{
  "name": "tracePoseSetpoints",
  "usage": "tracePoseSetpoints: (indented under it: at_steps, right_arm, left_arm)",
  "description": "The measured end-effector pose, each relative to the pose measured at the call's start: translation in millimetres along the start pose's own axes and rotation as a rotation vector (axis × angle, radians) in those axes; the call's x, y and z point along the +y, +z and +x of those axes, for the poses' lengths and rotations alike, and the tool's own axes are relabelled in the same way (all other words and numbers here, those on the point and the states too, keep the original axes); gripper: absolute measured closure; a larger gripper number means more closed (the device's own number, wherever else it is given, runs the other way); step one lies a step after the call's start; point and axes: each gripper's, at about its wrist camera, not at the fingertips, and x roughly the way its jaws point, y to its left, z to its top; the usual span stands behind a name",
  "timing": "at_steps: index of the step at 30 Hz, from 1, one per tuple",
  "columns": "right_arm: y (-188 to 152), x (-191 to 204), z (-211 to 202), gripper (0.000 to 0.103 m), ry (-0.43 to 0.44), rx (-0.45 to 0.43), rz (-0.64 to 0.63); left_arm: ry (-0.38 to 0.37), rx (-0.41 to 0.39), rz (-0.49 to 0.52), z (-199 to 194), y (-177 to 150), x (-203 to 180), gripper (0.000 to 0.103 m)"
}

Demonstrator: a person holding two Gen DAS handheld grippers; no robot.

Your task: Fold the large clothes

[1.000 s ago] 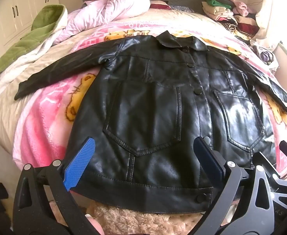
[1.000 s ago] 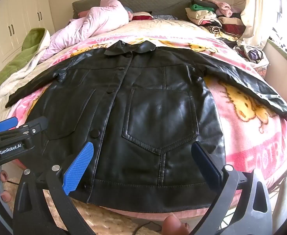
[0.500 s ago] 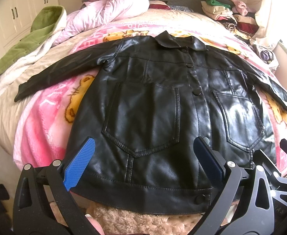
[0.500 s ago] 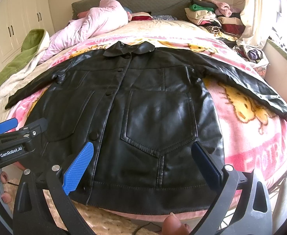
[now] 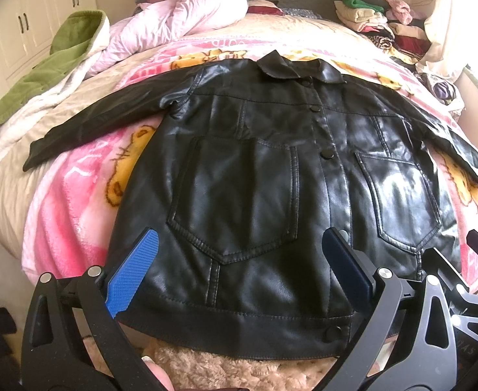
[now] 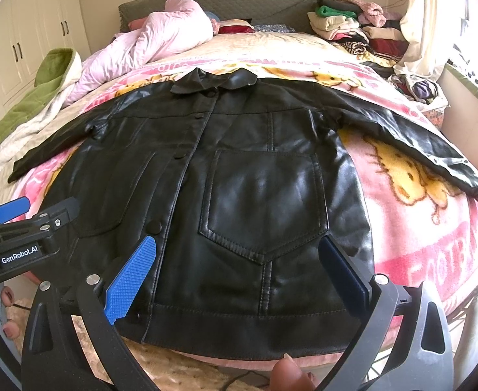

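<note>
A black leather jacket [image 5: 271,179] lies flat and buttoned on the bed, front up, collar at the far end, both sleeves spread out to the sides; it also shows in the right wrist view [image 6: 239,195]. My left gripper [image 5: 239,264] is open and empty, hovering just above the hem over the jacket's left pocket. My right gripper [image 6: 235,267] is open and empty, above the hem over the right pocket. The left gripper's body [image 6: 21,238] shows at the left edge of the right wrist view.
A pink cartoon blanket [image 5: 76,202] covers the bed. A pale pink duvet [image 5: 180,16] and a green blanket [image 5: 43,75] lie at the far left. Stacked folded clothes [image 6: 343,26] sit at the far right, by a curtain. A fluffy beige rug [image 5: 239,371] lies below the hem.
Both grippers have edged slightly forward and lower towards the jacket's hem. The jacket has not moved.
</note>
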Motion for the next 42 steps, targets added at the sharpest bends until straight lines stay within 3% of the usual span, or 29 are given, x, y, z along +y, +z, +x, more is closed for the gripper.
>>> tracePoseSetpoints:
  at_steps: [18, 42]
  right_arm:
    - [24, -2, 10, 0.004, 0.018, -0.014, 0.001]
    - [114, 7, 31, 0.004, 0.046, -0.085, 0.044]
  left_arm:
    - [0.021, -0.003, 0.007, 13, 10, 2, 0.009]
    - [0.077, -0.034, -0.025, 31, 108, 11, 0.009]
